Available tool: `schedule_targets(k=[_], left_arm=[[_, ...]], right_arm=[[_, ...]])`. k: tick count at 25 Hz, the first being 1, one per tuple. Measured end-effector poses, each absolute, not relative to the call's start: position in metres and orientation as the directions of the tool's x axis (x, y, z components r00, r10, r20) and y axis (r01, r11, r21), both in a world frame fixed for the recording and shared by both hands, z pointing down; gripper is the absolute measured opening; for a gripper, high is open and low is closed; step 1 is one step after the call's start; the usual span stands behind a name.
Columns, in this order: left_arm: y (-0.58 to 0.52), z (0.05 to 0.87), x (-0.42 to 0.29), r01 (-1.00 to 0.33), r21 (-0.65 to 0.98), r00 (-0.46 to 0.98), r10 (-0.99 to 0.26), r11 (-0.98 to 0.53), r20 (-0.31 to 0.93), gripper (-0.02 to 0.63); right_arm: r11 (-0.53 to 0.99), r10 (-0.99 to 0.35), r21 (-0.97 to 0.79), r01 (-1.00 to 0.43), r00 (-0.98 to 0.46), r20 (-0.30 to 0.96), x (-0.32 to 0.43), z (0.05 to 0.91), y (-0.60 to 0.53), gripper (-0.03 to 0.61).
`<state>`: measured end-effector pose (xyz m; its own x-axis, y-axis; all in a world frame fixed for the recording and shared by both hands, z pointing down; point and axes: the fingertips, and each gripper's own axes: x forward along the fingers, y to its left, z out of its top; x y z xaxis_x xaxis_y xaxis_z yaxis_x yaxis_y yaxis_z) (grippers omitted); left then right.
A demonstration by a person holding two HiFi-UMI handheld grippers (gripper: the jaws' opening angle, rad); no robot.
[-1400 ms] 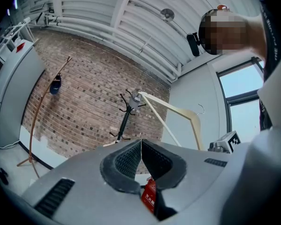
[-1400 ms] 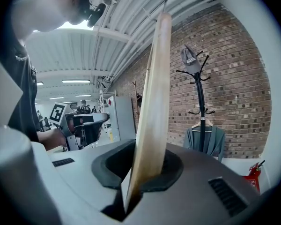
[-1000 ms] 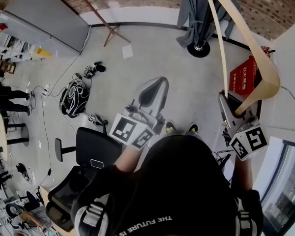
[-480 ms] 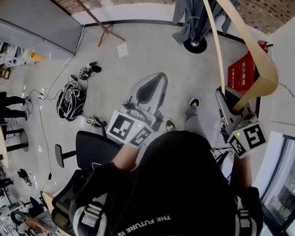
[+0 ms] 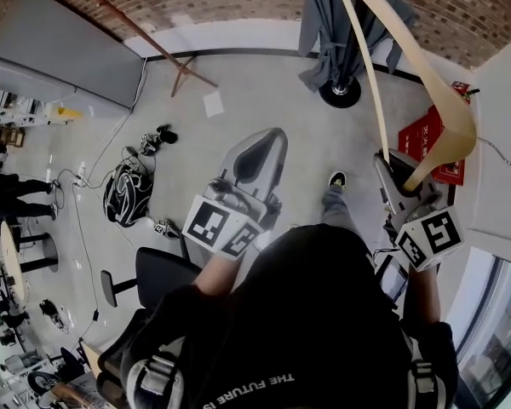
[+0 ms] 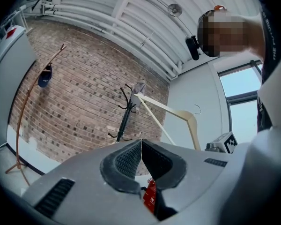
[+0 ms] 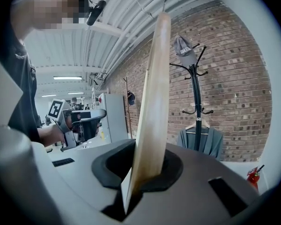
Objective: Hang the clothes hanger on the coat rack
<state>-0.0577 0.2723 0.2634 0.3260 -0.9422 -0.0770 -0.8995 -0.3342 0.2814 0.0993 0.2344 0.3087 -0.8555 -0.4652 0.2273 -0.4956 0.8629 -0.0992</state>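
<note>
A pale wooden hanger stands upright in my right gripper, which is shut on the end of one arm; its metal hook is at the top. The black coat rack stands ahead by the brick wall, apart from the hanger, with a grey garment and a cap on it. In the head view its base is at the top. My left gripper is shut with nothing in it, level, to the left of the hanger.
A red sign lies on the floor near the right wall. A black office chair, a dark bag and cables are at the left. A slanted wooden stand and a grey cabinet are at the back left.
The person has stepped forward, and both grippers have gone along toward the brick wall. The hanger stays in the right gripper. The left jaws remain shut.
</note>
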Motion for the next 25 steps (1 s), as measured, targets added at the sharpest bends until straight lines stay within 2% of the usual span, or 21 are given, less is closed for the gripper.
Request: schedule_targets(k=[16,25], left_arm=[[0.074,0.262,-0.005,-0.918,0.239,0.317,-0.948,-0.318,-0.042,0.02],[0.024,0.27,-0.002,-0.927,0.251,0.283,-0.959,-0.277,-0.012,0.021]], right_arm=[[0.883,-0.456,0.016,-0.47,-0.849,0.268,0.153,0.325,0.045,0.045],[0.898,-0.4,-0.045,-0.437,-0.856,0.328,0.156,0.351,-0.013,0.045]])
